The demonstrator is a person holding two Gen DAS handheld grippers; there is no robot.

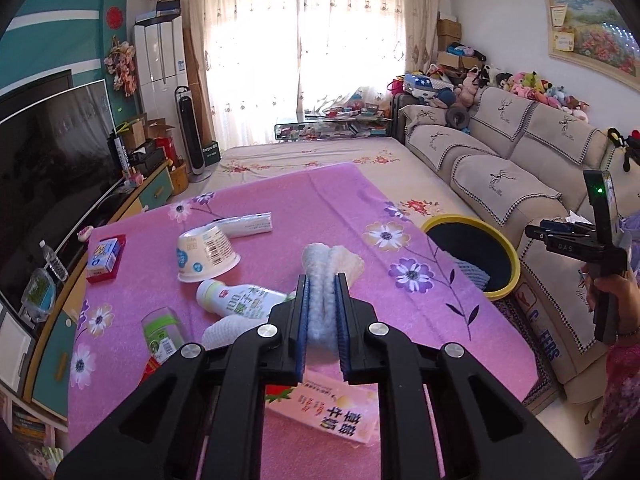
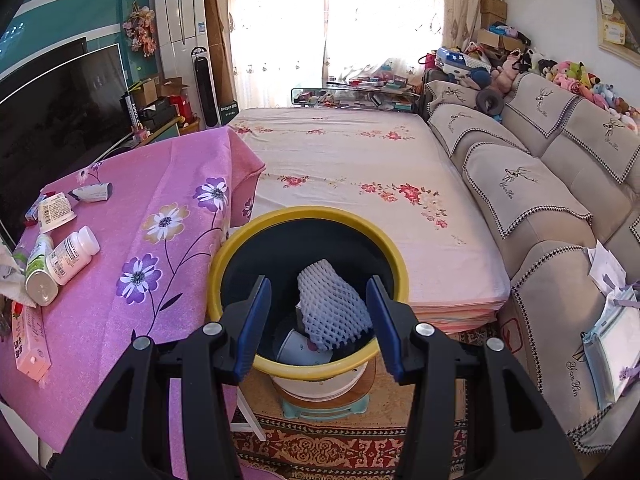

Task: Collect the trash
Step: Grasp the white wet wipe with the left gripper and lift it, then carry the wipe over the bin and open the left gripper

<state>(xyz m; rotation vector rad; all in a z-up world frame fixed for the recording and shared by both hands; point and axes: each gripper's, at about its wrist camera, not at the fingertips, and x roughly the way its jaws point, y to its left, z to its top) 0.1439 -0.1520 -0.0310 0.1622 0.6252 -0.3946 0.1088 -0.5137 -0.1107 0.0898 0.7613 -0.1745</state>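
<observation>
Sunlit curtains, a beige sofa (image 1: 500,168) and a dark television frame a low table under a pink flowered cloth (image 1: 280,200).

From the left wrist view, the left gripper (image 1: 323,294) angles downward over the cloth's near half. Its blue-padded jaws are drawn close together and pinch a white foam mesh fruit sleeve (image 1: 326,280), whose crumpled far end fans out beyond the fingertips, lifted clear of the cloth. Litter lies on the table around it: a white paper bowl turned on its side (image 1: 206,254), a white plastic bottle with green print (image 1: 240,300), a flattened white tube (image 1: 246,224), a small red and blue carton (image 1: 105,258), a clear green-labelled cup (image 1: 162,334) and a pink printed box (image 1: 332,410) under the jaws. To the right, off the table's edge, stands a round bin with a yellow rim (image 1: 472,256). At the far right a person's hand (image 1: 612,292) grips the handle of the other black tool.

From the right wrist view, the right gripper (image 2: 320,320) tilts down directly above the yellow-rimmed bin (image 2: 308,216), which stands between the table and a floral-sheeted mattress (image 2: 352,168). Its jaws are spread apart with nothing between the pads. Inside the bin lie a pale blue foam mesh sleeve (image 2: 332,312) and a white paper cup (image 2: 302,350).
</observation>
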